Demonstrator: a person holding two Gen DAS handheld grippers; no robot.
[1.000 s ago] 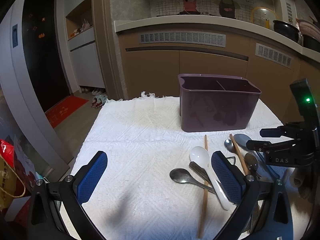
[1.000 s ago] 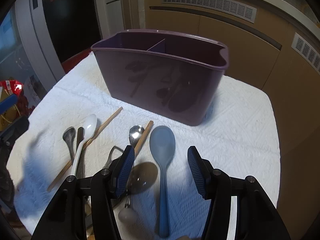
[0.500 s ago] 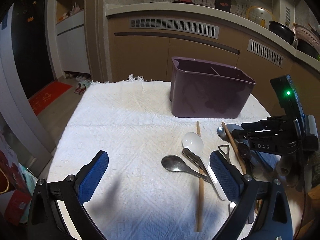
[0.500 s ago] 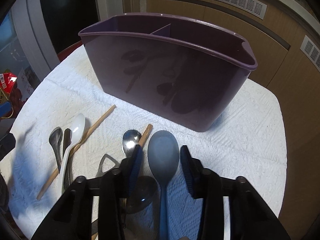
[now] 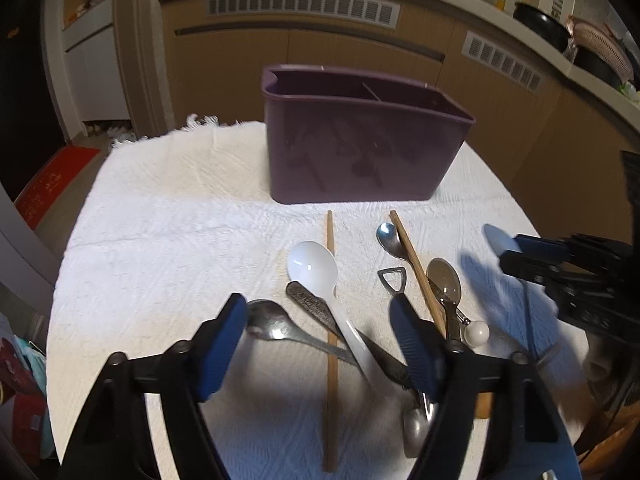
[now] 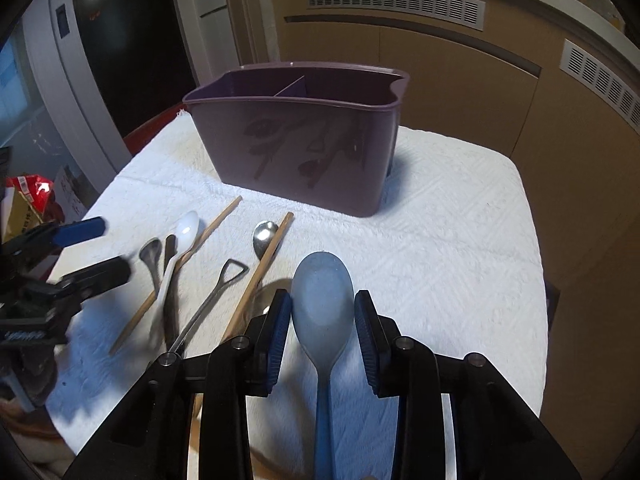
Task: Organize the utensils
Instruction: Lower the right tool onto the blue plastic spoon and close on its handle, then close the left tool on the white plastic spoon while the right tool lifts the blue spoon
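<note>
A purple two-compartment caddy (image 5: 360, 152) (image 6: 304, 140) stands empty at the back of the white cloth. My right gripper (image 6: 322, 312) is shut on the bowl of a blue spoon (image 6: 322, 300) and holds it above the cloth; it shows at the right of the left wrist view (image 5: 520, 248). My left gripper (image 5: 320, 332) is open, low over the utensil pile: a white spoon (image 5: 316, 268), a steel spoon (image 5: 272, 322), a dark-handled utensil (image 5: 316, 306), and a chopstick (image 5: 330, 320).
Right of the pile lie a bottle opener (image 5: 394, 280), a second chopstick (image 5: 416, 268), a small steel spoon (image 5: 388, 238) and a spoon with a white knob (image 5: 448, 284). Kitchen cabinets (image 5: 360, 56) stand behind the table. The cloth's edge is close on the right (image 6: 532, 240).
My right gripper closed on the blue spoon's bowl and lifted it. My left gripper moved forward and down over the pile, its fingers narrowing around the white spoon and chopstick.
</note>
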